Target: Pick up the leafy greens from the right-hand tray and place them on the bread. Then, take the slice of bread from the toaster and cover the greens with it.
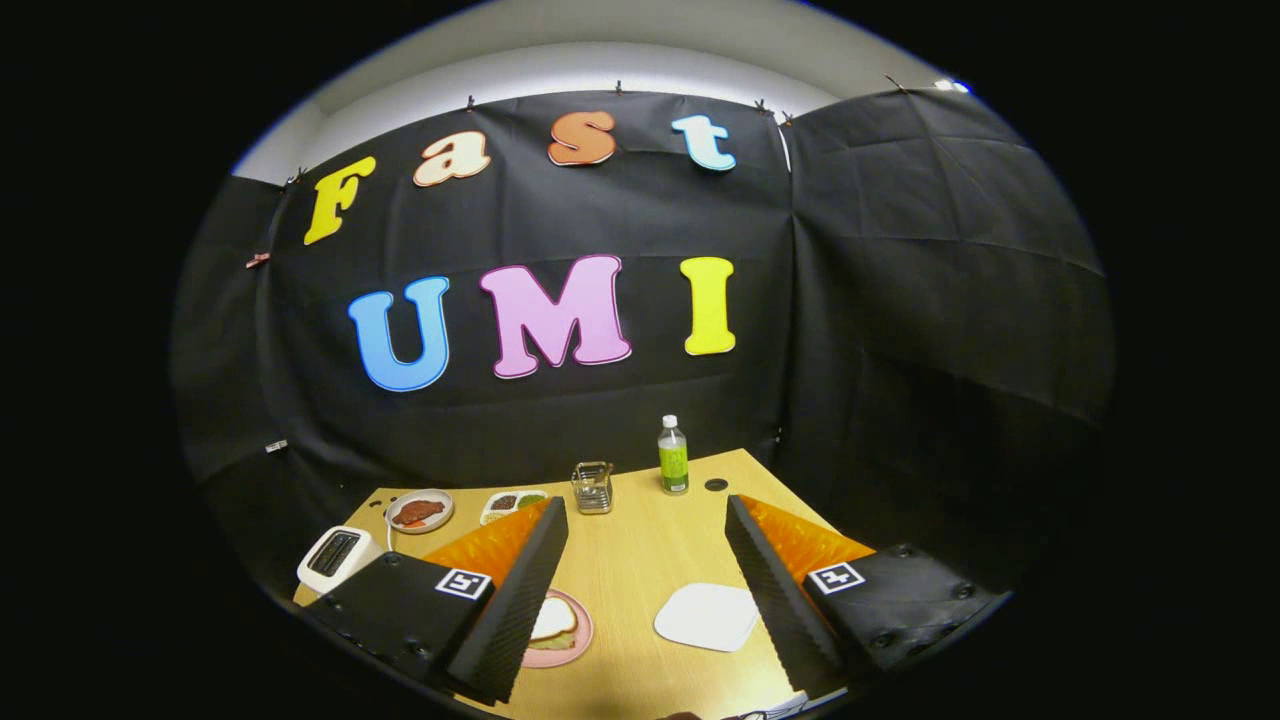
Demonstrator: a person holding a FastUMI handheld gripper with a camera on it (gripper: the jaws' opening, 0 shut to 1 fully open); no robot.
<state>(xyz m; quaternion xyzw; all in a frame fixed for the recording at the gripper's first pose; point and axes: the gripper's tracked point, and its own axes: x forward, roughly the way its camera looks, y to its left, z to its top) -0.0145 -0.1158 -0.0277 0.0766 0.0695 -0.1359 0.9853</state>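
Apparently the sandwich is already built: on the pink plate (572,640), just beside the left finger, a bread slice (552,618) lies over greens (562,640) showing at its edge. The fingers (646,600) are spread wide and hold nothing, raised above the surface (640,560). The toaster (337,556) sits beyond the left finger; I cannot tell whether its slots hold anything. Bread is likely light, soft and easily dented, so it should be pinched gently by opposite edges; greens are limp and light.

Gripper (647,560) fingers spread wide (holding nothing), sandwich (553,622) on pink plate (578,640), white tray (708,616), toaster (337,555)
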